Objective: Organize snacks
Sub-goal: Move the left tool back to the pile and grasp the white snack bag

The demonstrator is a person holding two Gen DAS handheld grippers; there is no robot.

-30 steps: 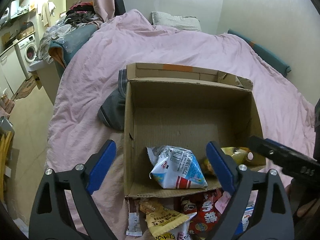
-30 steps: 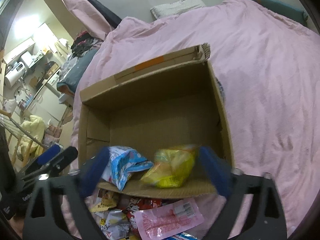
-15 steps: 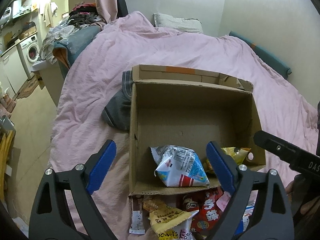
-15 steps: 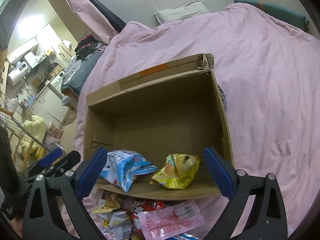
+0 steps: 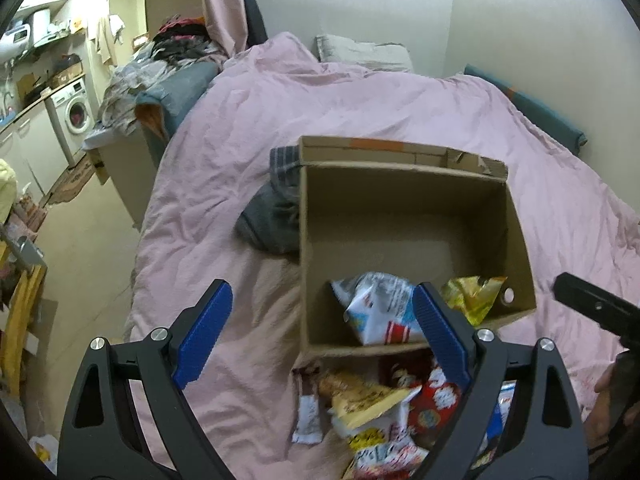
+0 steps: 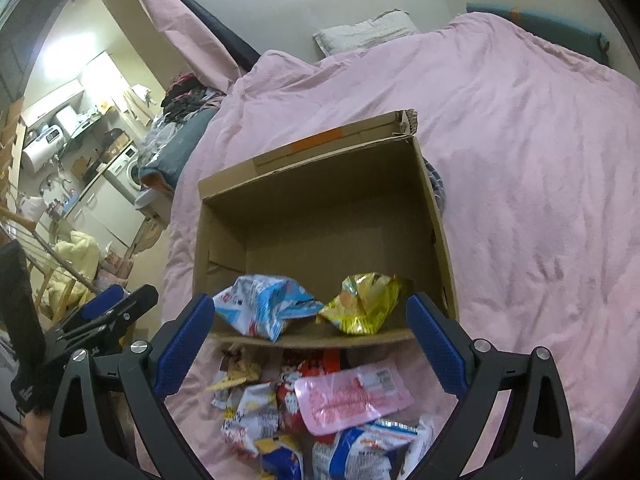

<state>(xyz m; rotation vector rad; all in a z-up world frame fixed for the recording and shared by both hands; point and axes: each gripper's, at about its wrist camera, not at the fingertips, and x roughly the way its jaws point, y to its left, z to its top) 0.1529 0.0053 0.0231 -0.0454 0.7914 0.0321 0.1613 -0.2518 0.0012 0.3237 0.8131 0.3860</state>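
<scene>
A bed with a wrinkled pink cover carries an open brown cardboard box, with a blue-and-white crinkled snack bag and a yellow foil snack bag inside at its near wall. A heap of mixed snack packets lies just outside (on the cover). The left gripper and the right gripper both gape wide, holding nothing.

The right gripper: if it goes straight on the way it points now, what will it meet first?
Probably the near wall of the cardboard box, or the yellow snack bag lying just behind it. The right gripper is open and empty, and depth is hard to judge in this fisheye view.
</scene>
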